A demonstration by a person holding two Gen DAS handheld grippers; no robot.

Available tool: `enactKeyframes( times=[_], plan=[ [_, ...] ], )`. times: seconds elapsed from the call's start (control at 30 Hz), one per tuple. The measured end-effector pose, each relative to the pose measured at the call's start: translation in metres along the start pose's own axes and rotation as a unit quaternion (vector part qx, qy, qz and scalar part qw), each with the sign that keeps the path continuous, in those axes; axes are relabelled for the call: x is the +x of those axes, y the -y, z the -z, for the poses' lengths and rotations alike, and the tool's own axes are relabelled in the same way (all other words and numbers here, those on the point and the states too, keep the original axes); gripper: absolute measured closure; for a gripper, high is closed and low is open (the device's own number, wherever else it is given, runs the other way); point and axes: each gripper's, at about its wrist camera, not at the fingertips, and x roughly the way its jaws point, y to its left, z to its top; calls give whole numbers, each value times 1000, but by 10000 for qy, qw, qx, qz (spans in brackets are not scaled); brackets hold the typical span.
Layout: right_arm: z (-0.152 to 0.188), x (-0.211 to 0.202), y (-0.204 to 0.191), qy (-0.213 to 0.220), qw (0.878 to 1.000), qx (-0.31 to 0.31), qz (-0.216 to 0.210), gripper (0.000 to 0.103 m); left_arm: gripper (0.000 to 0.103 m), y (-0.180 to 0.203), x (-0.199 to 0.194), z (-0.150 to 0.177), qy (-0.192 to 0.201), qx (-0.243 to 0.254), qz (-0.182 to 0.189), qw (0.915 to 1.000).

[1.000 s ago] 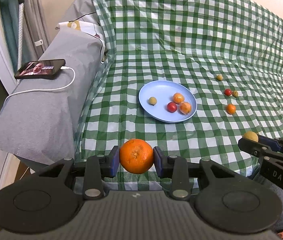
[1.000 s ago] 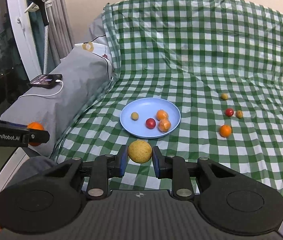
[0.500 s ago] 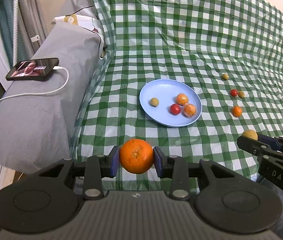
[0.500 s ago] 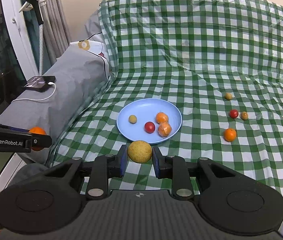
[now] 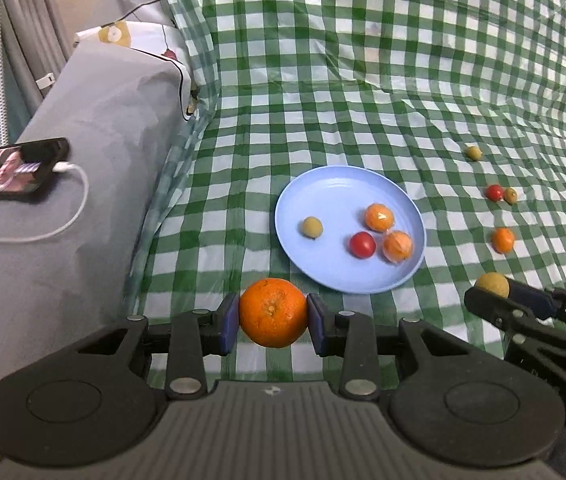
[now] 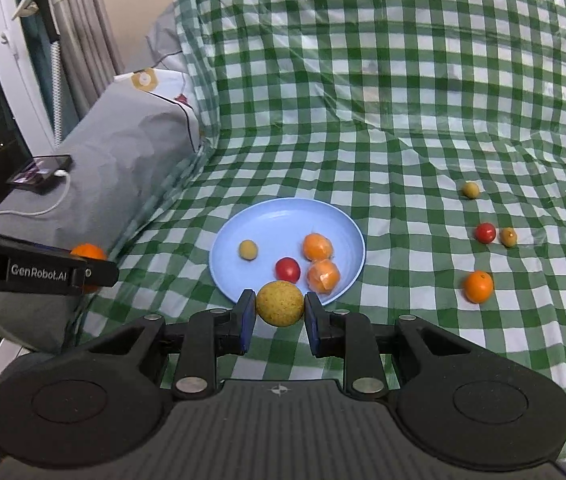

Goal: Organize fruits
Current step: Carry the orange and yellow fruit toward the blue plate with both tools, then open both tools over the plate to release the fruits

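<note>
The green checked cloth (image 6: 403, 128) covers pretty much the whole bed, with loads of bare room far behind the plate (image 6: 283, 216) and a wide strip between the plate and the loose fruit on the right. On the left the cloth's edge runs along a grey cover (image 5: 63, 220), where a phone (image 5: 19, 168) sits plugged into a white cable (image 5: 71, 208).

The plate holds four small fruits. To its right lie an olive-coloured one, a red one touching a second olive one, and a small orange one nearest.

The left gripper (image 5: 273, 314) is clamped on an orange (image 5: 273, 312), just short of the plate's near-left rim. The right gripper (image 6: 279, 305) is clamped on a yellow ball (image 6: 280, 303), right over the plate's near rim.

Readable text: "GenRobot.AI" on the left gripper's side in the right wrist view.

Compared with a second ago, both grippers have closed in on the plate, which looks bigger and nearer. Grips haven't changed.
</note>
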Motion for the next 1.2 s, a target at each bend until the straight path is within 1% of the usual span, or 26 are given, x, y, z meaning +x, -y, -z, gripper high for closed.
enactKeyframes(
  times=[0.2,0.5,0.73,0.8,0.93,1.0,1.03,1.07,1.1,1.13,1.17,1.2],
  plan=[
    [-9,36,10,-124,9999,-3,-25,76,64,4,40,-25,-121,48,-37,9999],
    [-26,91,13,-164,9997,-200,14,76,64,8,100,-55,-263,125,102,9995],
    [-28,129,20,-318,9990,-276,143,76,64,19,146,-64,-460,271,192,9984],
    [-27,137,20,-365,9987,-314,172,76,64,22,156,-65,-490,335,169,9981],
    [-29,149,20,-342,9981,-473,210,76,62,25,166,-70,-425,422,148,9981],
    [-32,154,20,-287,9980,-532,208,75,44,26,167,-73,-343,470,165,9982],
    [-34,156,21,-290,9979,-540,189,75,20,25,164,-74,-289,490,178,9982],
    [-35,158,22,-318,9979,-539,180,72,4,24,159,-74,-185,463,172,9986],
    [-37,157,23,-342,9979,-523,195,60,0,23,153,-73,-61,411,163,9990],
    [-37,155,24,-333,9980,-491,240,45,1,22,144,-70,68,370,158,9992],
    [-36,149,24,-291,9981,-455,310,38,1,21,136,-67,116,407,157,9990],
    [-35,143,24,-278,9980,-430,367,26,1,21,127,-62,137,463,128,9988]
  ],
)
